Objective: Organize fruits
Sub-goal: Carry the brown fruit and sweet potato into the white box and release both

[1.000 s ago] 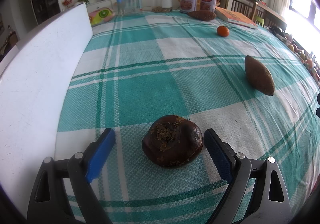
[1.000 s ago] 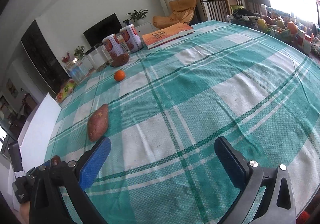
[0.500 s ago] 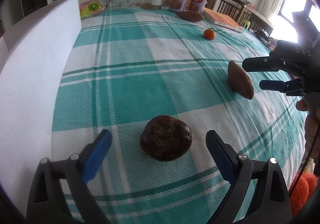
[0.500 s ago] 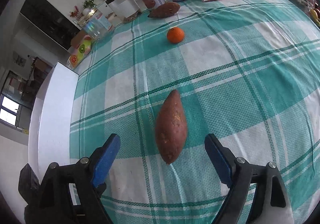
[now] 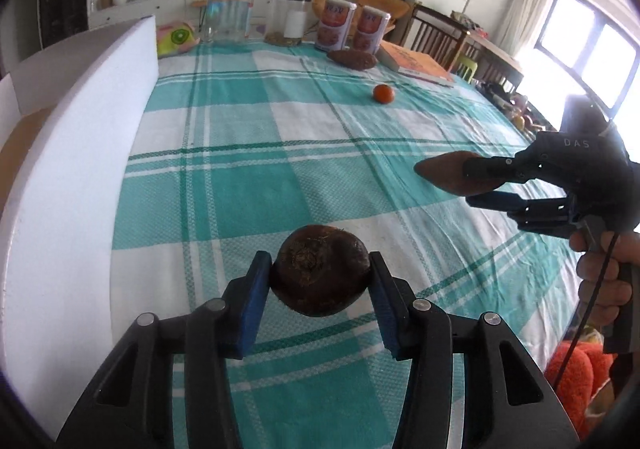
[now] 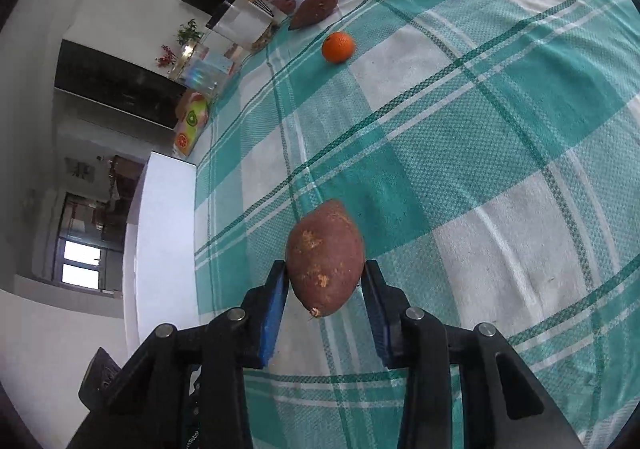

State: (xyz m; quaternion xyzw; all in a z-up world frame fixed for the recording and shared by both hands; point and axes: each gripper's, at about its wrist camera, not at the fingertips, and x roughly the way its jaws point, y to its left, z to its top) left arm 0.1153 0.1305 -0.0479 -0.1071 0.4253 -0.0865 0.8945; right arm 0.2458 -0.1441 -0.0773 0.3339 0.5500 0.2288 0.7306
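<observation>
A dark brown round fruit (image 5: 320,273) sits between the blue pads of my left gripper (image 5: 319,263). Its jaws are closing and both pads press on the fruit's sides, just above the teal checked tablecloth (image 5: 248,185). My right gripper (image 6: 325,269) is closing on a reddish sweet potato (image 6: 325,257), pads against both flanks. In the left wrist view that right gripper (image 5: 468,185) holds the sweet potato (image 5: 440,173) off the cloth at the right. A small orange (image 6: 338,47) and a second sweet potato (image 6: 314,9) lie farther back.
A white foam board (image 5: 80,169) stands along the table's left edge. At the far end are two printed cans (image 5: 335,29), clear jars (image 5: 231,13) and an orange book (image 5: 416,65). A person's hand (image 5: 604,273) grips the right gripper's handle.
Both grippers went from wide open to closed: the left onto the dark fruit, the right onto the sweet potato after swinging over to it. Both items now sit raised off the cloth.
</observation>
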